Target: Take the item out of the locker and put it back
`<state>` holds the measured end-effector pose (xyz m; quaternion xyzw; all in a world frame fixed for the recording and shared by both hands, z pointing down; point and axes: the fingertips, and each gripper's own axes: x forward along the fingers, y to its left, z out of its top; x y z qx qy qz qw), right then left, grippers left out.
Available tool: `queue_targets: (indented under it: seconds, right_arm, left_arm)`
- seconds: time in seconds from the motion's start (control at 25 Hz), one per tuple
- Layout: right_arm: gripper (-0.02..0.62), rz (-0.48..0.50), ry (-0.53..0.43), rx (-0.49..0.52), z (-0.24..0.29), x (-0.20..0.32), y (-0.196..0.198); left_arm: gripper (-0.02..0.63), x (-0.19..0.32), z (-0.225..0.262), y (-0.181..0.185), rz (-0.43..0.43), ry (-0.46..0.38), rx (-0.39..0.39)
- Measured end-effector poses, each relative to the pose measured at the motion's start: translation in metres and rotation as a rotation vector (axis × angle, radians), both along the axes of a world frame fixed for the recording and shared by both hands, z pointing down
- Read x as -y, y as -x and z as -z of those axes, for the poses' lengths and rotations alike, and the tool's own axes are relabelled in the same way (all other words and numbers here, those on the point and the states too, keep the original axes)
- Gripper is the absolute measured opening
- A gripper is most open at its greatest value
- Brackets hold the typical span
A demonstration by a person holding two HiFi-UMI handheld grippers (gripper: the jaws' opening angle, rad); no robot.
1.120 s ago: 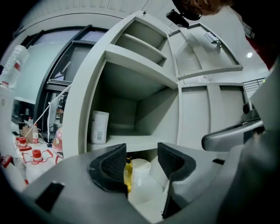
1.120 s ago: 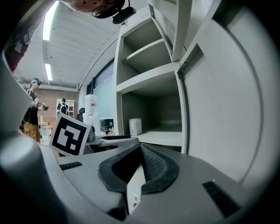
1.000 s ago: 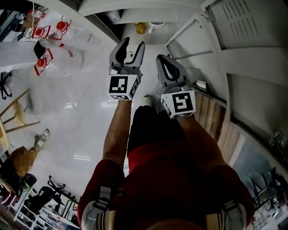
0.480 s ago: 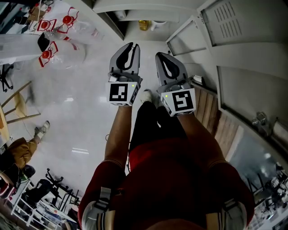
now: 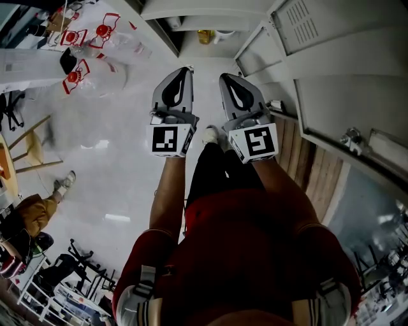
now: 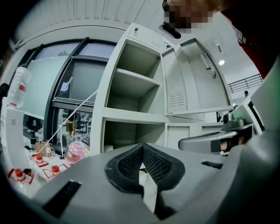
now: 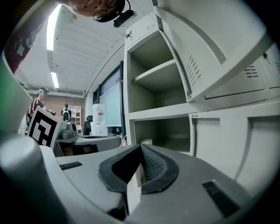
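Note:
The grey locker (image 5: pixel 210 13) stands open ahead of me, and a yellow item (image 5: pixel 203 36) and a white cup (image 5: pixel 223 35) sit in a low compartment. I hold both grippers side by side, pointing at it and well short of it. My left gripper (image 5: pixel 187 69) has just been closing and is now shut with nothing between its pads (image 6: pixel 131 162). My right gripper (image 5: pixel 224 77) is shut and empty too. The left gripper view shows bare shelves (image 6: pixel 133 78) over the joined fingertips. In the right gripper view an open compartment (image 7: pixel 168 131) lies just beyond the tips.
Open locker doors (image 5: pixel 319 32) swing out on the right, above wooden planks (image 5: pixel 312 172). A table with red-capped bottles (image 5: pixel 83 60) stands on the left, and a wooden chair (image 5: pixel 29 153) is near it. A seated person (image 5: pixel 32 216) is at the lower left.
The left jaws went from wide open to shut, empty throughout. Both grippers rose and edged toward the locker. The right jaws stayed shut.

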<state>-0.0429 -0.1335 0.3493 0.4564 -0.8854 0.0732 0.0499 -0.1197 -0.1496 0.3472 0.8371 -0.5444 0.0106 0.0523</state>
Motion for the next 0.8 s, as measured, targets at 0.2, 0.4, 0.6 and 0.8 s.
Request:
queue_targets:
  seconds: [0.2,0.4,0.6,0.8]
  right_arm:
    - [-0.003,0.020,-0.031,0.000,0.030,-0.008,-0.001]
    - [-0.003,0.029,-0.049,0.012,0.049,-0.016,-0.002]
    - [-0.003,0.056,-0.074,0.022,0.066,-0.028,0.001]
    - [-0.003,0.081,-0.097,0.043,0.086,-0.038,-0.002]
  left_arm:
    - [0.006,-0.017,0.026,-0.008,-0.024,-0.020,0.021]
    - [0.006,-0.029,0.042,-0.012,-0.036,-0.024,0.014]
    - [0.006,-0.041,0.057,-0.018,-0.062,-0.038,0.026]
    - [0.006,-0.054,0.075,-0.023,-0.078,-0.047,0.035]
